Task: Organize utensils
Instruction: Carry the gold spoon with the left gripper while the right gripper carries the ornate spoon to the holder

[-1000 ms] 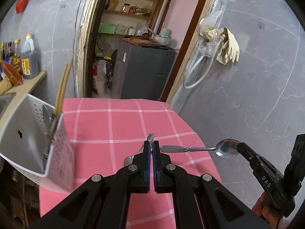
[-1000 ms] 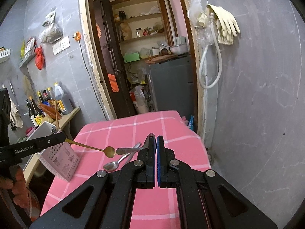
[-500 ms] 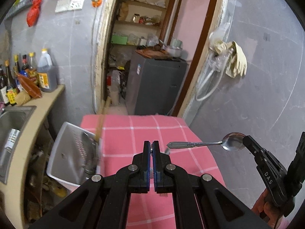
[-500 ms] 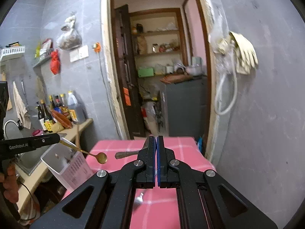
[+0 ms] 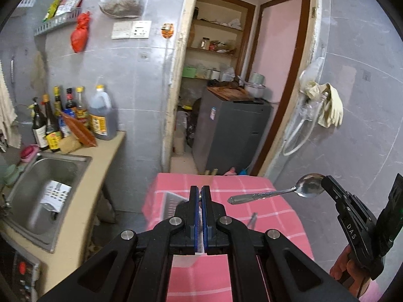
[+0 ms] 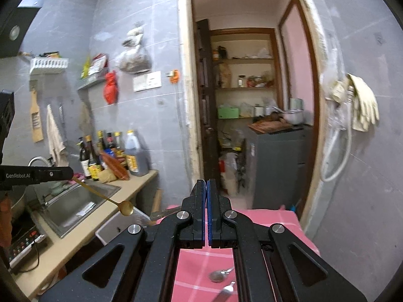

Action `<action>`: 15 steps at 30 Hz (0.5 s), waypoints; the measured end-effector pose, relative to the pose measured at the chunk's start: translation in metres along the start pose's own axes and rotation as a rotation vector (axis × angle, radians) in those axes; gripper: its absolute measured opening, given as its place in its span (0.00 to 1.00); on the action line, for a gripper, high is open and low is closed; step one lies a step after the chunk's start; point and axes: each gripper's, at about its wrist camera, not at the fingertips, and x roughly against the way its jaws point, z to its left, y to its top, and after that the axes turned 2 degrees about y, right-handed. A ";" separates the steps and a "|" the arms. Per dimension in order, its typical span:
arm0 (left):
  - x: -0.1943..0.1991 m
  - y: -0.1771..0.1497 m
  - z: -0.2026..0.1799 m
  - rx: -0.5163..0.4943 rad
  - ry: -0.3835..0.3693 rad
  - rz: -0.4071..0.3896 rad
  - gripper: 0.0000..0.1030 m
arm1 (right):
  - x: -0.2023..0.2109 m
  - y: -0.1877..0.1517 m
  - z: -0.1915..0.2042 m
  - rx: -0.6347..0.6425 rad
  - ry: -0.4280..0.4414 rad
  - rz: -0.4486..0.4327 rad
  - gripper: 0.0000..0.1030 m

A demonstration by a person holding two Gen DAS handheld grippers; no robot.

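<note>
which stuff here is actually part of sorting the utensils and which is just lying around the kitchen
Part of the job:
- silver metal spoon pinched in the right gripper
- thin gold spoon pinched in the left gripper
- white perforated plastic utensil holder
- loose silver cutlery on the pink checked tablecloth

Just lying about:
- sauce bottles
- steel sink
- yellow rubber gloves

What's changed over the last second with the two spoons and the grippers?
Both grippers have lifted away from the pink tablecloth. The left gripper carried the gold spoon up beside the sink; the right gripper raised the silver spoon. Both stayed shut on their spoons; other utensils stay on the cloth.
</note>
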 end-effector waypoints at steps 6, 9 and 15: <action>0.000 -0.005 0.018 -0.012 0.032 0.061 0.03 | -0.012 -0.004 0.038 0.072 0.051 0.039 0.01; -0.005 -0.012 0.023 -0.024 0.041 0.094 0.03 | -0.022 -0.010 0.053 0.107 0.060 0.083 0.01; -0.022 -0.022 0.024 -0.046 0.045 0.156 0.03 | -0.038 -0.021 0.070 0.124 0.085 0.139 0.02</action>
